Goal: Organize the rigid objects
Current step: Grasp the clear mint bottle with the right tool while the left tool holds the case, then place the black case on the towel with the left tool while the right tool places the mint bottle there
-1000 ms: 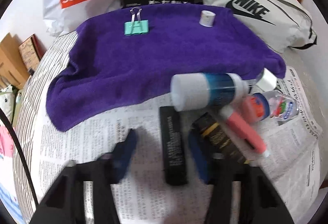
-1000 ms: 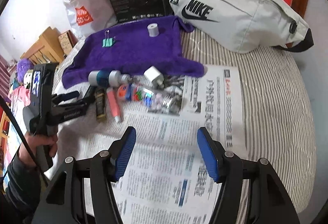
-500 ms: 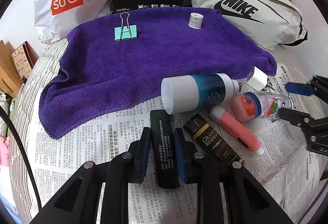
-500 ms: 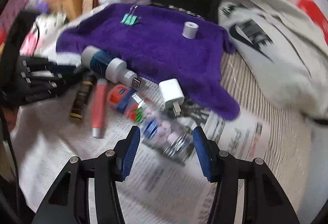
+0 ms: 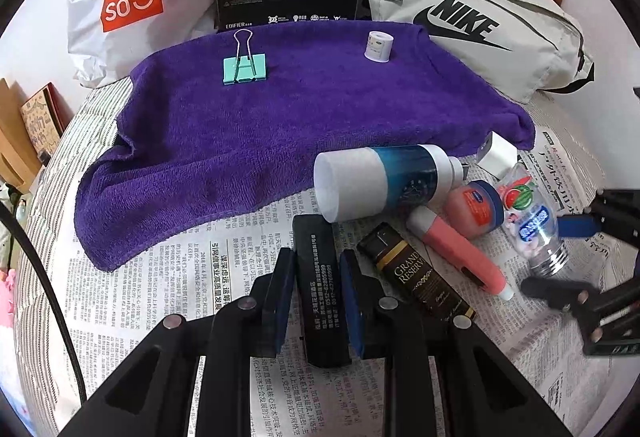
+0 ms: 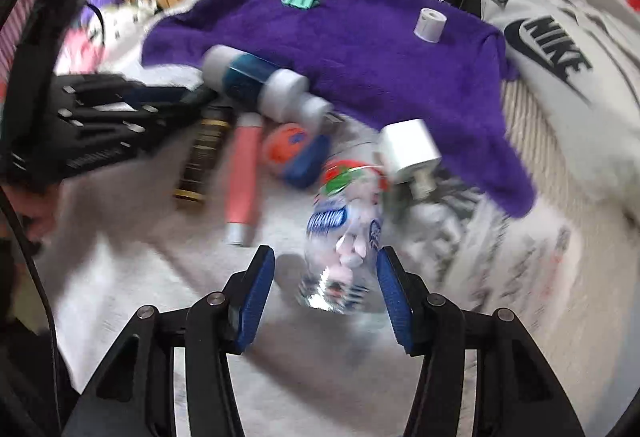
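Your left gripper (image 5: 316, 301) is pinching the black bar (image 5: 322, 289) across its width, long axis running along the fingers toward the purple towel (image 5: 280, 133); your right gripper (image 6: 324, 289) is straddling the clear candy bottle (image 6: 344, 237), jaws spread.

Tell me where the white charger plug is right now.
In the right wrist view, the charger plug lies at the purple towel's near edge, just right of the clear candy bottle. The left view shows it only partly.
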`<action>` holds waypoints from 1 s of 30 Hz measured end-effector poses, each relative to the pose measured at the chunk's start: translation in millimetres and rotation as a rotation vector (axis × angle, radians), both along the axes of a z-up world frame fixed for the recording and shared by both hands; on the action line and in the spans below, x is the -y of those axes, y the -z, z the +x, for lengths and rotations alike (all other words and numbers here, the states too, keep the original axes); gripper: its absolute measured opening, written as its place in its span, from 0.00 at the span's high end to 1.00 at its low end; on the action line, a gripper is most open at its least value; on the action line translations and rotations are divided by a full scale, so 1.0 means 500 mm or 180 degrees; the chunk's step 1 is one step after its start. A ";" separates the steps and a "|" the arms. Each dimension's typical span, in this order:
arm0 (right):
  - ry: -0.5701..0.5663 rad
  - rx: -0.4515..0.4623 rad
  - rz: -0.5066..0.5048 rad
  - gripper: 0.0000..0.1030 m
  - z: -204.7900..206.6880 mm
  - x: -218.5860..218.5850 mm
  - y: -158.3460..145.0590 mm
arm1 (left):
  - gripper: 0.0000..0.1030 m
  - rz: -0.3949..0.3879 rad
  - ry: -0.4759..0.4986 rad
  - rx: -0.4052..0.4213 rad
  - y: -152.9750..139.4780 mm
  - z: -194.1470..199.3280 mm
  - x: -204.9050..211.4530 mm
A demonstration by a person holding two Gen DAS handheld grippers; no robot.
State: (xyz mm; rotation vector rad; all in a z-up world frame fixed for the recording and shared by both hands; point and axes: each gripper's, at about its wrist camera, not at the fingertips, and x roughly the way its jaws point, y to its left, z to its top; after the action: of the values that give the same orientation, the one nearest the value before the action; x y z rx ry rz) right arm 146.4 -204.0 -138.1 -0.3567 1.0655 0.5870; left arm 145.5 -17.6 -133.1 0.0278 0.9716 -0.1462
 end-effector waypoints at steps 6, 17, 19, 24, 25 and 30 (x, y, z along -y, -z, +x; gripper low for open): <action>0.0500 -0.0093 0.0051 0.48 0.028 -0.004 0.011 | 0.78 -0.0067 0.0013 -0.0002 -0.001 -0.002 -0.007; 0.1088 0.0103 0.0173 0.59 0.046 -0.023 0.012 | 0.78 0.0092 0.0053 0.0012 -0.004 -0.009 0.007; 0.1171 0.0034 0.0254 0.59 0.044 -0.011 0.009 | 0.78 0.0073 0.0030 0.0002 -0.004 -0.009 0.005; 0.1227 0.0112 0.0159 0.58 0.038 -0.014 0.012 | 0.78 0.0120 -0.0013 0.0061 -0.003 -0.013 0.008; 0.1242 0.0111 0.0166 0.59 0.042 -0.017 0.013 | 0.78 0.0088 -0.0004 0.0067 -0.003 -0.014 0.005; 0.1346 -0.0082 0.0540 0.59 0.038 0.030 -0.005 | 0.79 -0.0106 0.0026 -0.0042 -0.016 -0.018 -0.023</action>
State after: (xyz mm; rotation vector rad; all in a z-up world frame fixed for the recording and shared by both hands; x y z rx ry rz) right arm 165.3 -219.2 -135.5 0.0280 1.0678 0.2996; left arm 136.7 -6.3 -125.3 0.0003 0.9823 -0.1704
